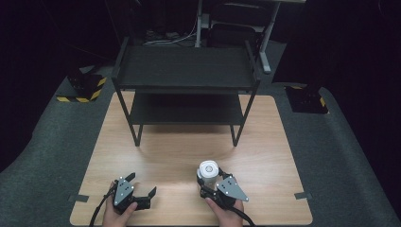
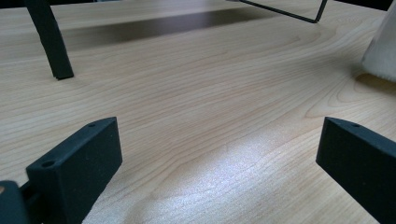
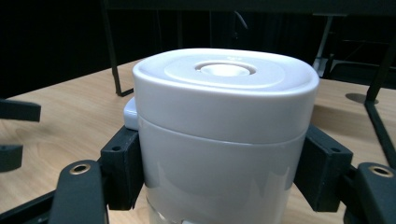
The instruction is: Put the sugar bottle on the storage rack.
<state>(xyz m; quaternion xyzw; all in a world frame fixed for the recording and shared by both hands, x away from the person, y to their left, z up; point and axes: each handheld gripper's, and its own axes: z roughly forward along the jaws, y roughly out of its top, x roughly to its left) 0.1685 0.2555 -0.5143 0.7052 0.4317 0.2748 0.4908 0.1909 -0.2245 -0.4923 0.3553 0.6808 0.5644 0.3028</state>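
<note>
Right gripper (image 1: 212,182) has its fingers (image 3: 122,167) clamped on the white lidded canister (image 3: 224,135), near the counter's (image 1: 189,156) front edge. Left gripper (image 1: 141,189) sits open, empty. The risk, I'd say: smooth rounded walls, so a tilt could let it slip.

A light wooden surface (image 1: 265,142) stands on grey carpet (image 1: 42,142). A black two-tier shelf rack (image 1: 185,75) occupies its far side; the room beyond is dark.
</note>
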